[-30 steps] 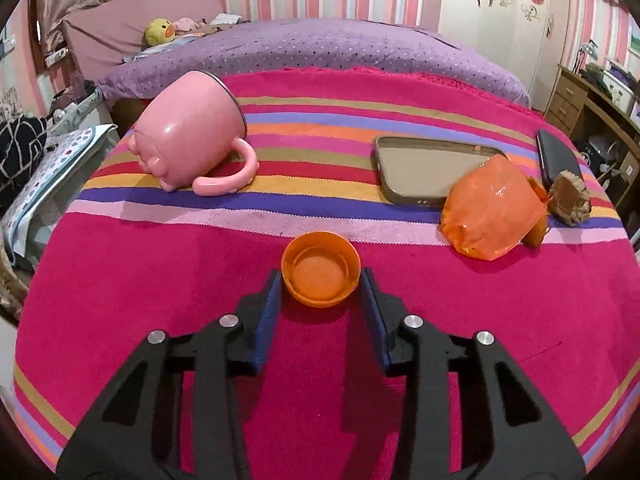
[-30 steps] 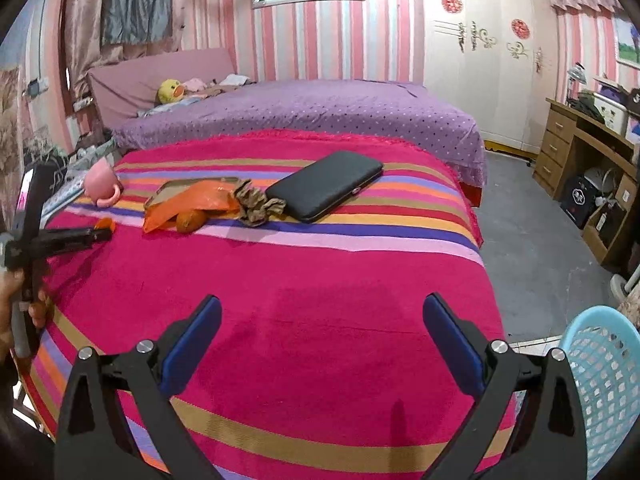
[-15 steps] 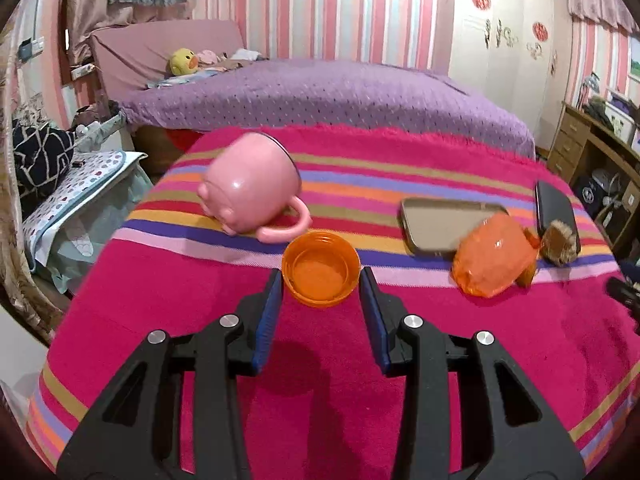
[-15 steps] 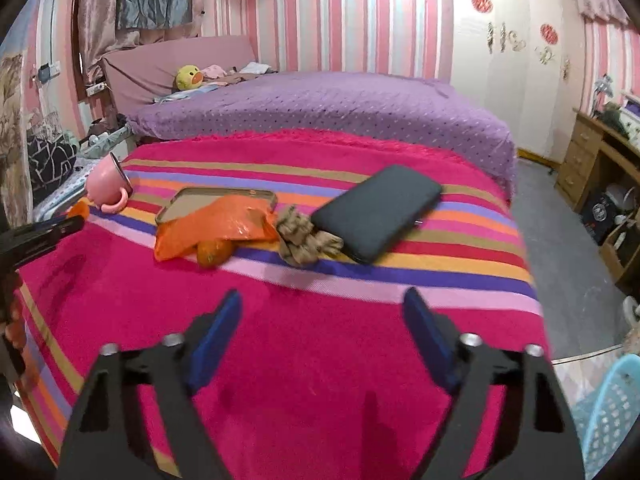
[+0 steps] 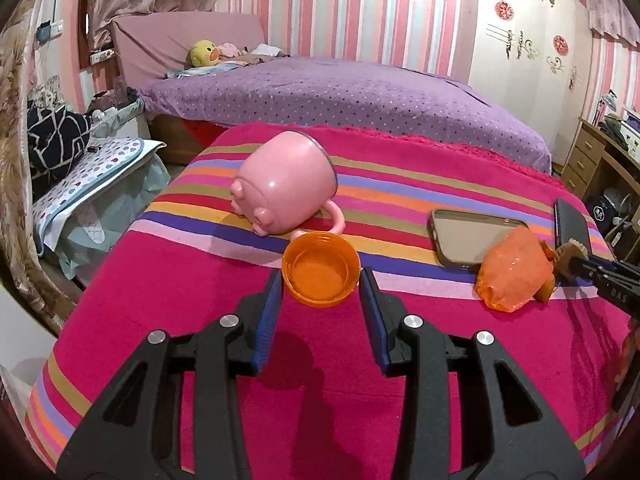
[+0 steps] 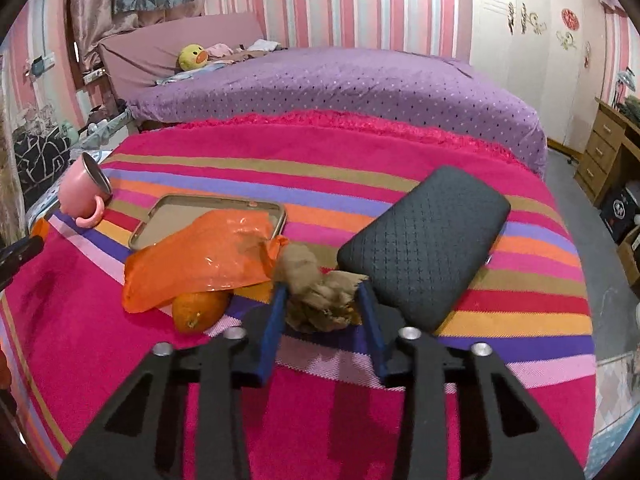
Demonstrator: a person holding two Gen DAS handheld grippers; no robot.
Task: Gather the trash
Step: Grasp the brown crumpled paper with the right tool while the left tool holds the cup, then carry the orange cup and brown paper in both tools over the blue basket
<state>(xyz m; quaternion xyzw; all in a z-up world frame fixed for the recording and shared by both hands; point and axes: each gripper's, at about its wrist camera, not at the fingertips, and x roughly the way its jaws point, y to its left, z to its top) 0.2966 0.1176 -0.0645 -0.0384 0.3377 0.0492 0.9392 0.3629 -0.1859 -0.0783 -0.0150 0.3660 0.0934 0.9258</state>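
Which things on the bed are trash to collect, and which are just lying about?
Trash, likely:
orange cap, held in the left gripper
brown crumpled wad, between the right gripper fingers
orange plastic bag

Lying about:
pink mug
phone case
black wallet
orange fruit

left tongs (image 5: 320, 280) lifted orange cap (image 5: 319, 268) off blanket | right tongs (image 6: 322, 294) narrowed around brown wad (image 6: 320, 292)

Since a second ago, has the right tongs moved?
Yes. The right tongs went forward across the striped blanket toward the black case, and narrowed around the crumpled brown wad beside the orange bag.
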